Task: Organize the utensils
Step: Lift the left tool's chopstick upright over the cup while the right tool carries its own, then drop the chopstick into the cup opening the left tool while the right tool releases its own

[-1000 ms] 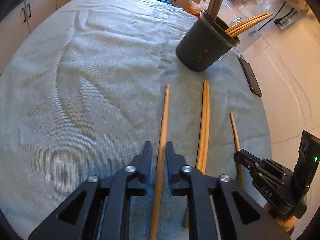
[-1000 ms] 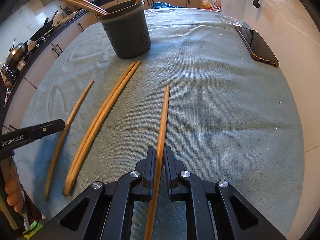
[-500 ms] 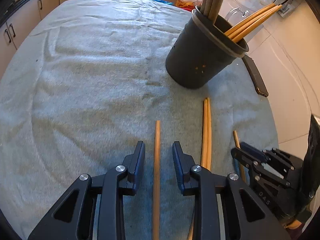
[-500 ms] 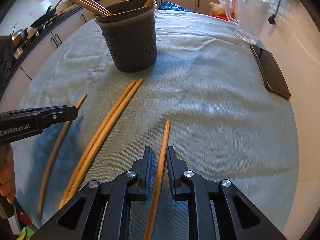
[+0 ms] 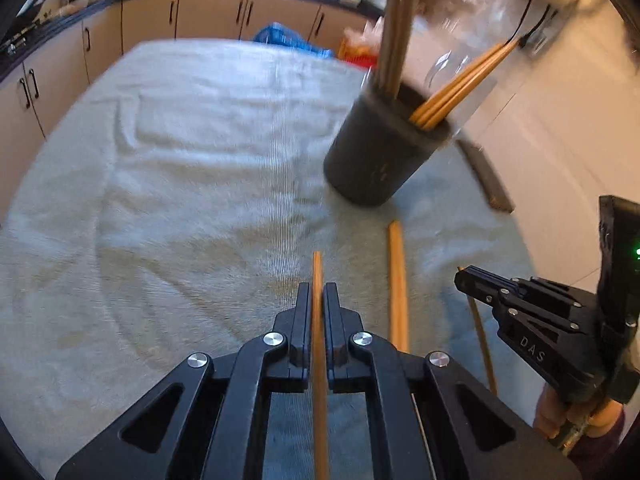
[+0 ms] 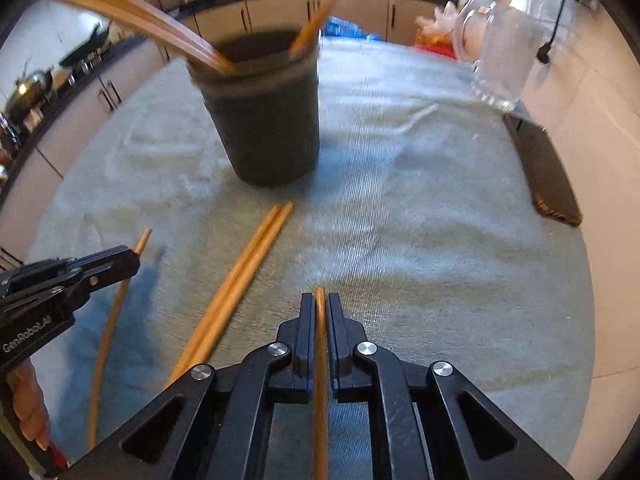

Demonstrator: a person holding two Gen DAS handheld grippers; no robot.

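Observation:
My left gripper (image 5: 317,300) is shut on a wooden chopstick (image 5: 317,268), its tip pointing toward the dark utensil holder (image 5: 380,156) ahead to the right. My right gripper (image 6: 319,308) is shut on another chopstick (image 6: 320,340), with the holder (image 6: 264,120) straight ahead. The holder stands upright with several chopsticks (image 5: 460,84) in it. A pair of chopsticks (image 6: 240,280) and a single chopstick (image 6: 108,320) lie on the towel between the grippers. The right gripper also shows in the left wrist view (image 5: 520,312), and the left gripper in the right wrist view (image 6: 60,284).
A grey-green towel (image 5: 180,160) covers the table. A dark phone (image 6: 548,172) lies at the right edge. A glass jug (image 6: 504,52) stands at the back right. Kitchen cabinets (image 5: 200,20) run behind the table.
My left gripper has shut on its chopstick after standing open half a second ago. Both grippers have lifted and moved closer to the holder, each carrying its chopstick.

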